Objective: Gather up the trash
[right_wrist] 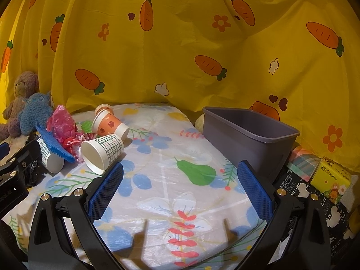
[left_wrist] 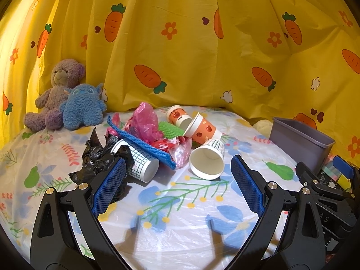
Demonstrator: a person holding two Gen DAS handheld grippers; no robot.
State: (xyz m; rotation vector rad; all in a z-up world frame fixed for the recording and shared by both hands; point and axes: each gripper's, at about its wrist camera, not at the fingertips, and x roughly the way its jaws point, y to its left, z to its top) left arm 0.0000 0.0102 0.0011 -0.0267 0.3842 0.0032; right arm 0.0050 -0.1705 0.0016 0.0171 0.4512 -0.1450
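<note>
A heap of trash lies on the flowered table cover [left_wrist: 180,213]: a crumpled black bag [left_wrist: 99,155], two grid-patterned paper cups [left_wrist: 208,159] [left_wrist: 140,163] on their sides, two orange cups [left_wrist: 202,128], a pink bag [left_wrist: 145,121], a blue knitted cloth [left_wrist: 144,145] and green foam netting [left_wrist: 171,129]. My left gripper [left_wrist: 177,175] is open just short of the heap, its left pad against the black bag. My right gripper [right_wrist: 180,180] is open over bare cover, between the nearest grid cup [right_wrist: 102,153] and the empty grey bin [right_wrist: 249,135].
Two plush toys [left_wrist: 65,99] sit at the back left against the yellow carrot-print curtain [left_wrist: 191,45]. Beside the bin lie a yellow tissue pack [right_wrist: 333,177], a striped roll [right_wrist: 303,162] and black printed packaging [right_wrist: 299,186]. The table's right edge drops off there.
</note>
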